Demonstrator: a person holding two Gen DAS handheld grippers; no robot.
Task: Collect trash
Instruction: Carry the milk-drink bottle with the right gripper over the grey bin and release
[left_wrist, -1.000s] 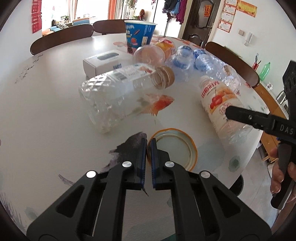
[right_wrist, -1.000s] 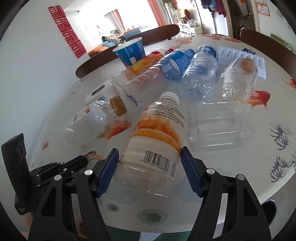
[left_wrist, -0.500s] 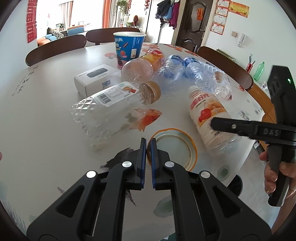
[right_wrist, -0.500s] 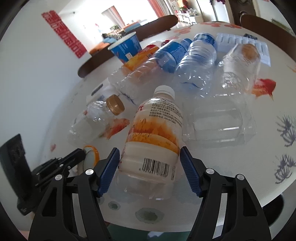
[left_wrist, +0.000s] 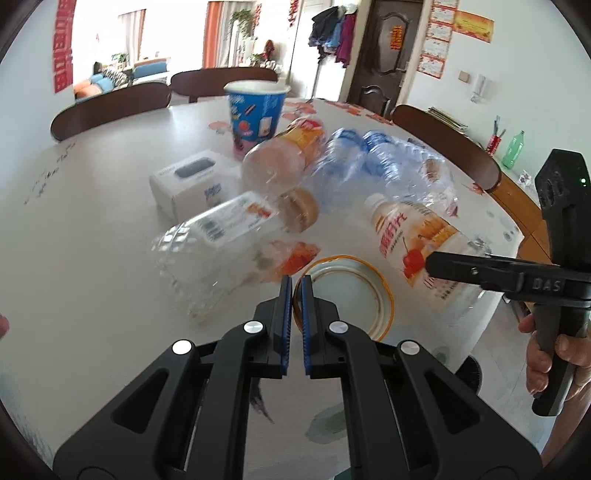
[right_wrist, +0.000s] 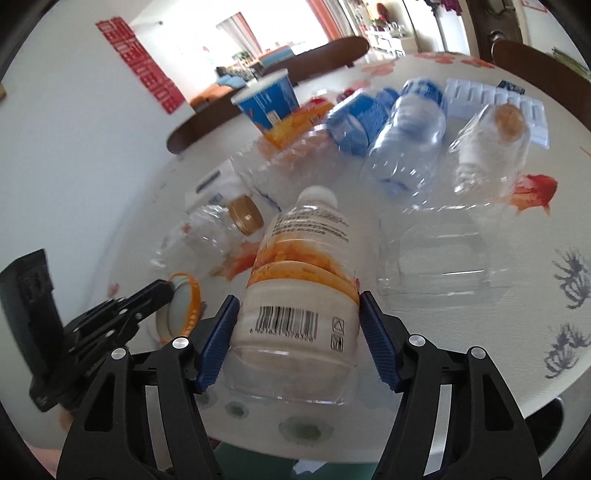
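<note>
Orange-rimmed lid (left_wrist: 347, 295) pinched in the left gripper (left_wrist: 294, 295), right gripper (right_wrist: 295, 332) closing around the bottle (right_wrist: 303, 280), so squeeze squarely across its label.

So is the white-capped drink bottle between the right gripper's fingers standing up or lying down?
Lying down. The drink bottle rests on its side on the table, white cap pointing away, base between the closing right gripper.

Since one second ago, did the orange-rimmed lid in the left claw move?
Yes. The orange-rimmed lid rose with the left claw, away from the dark ink print and toward the red fish print.
</note>
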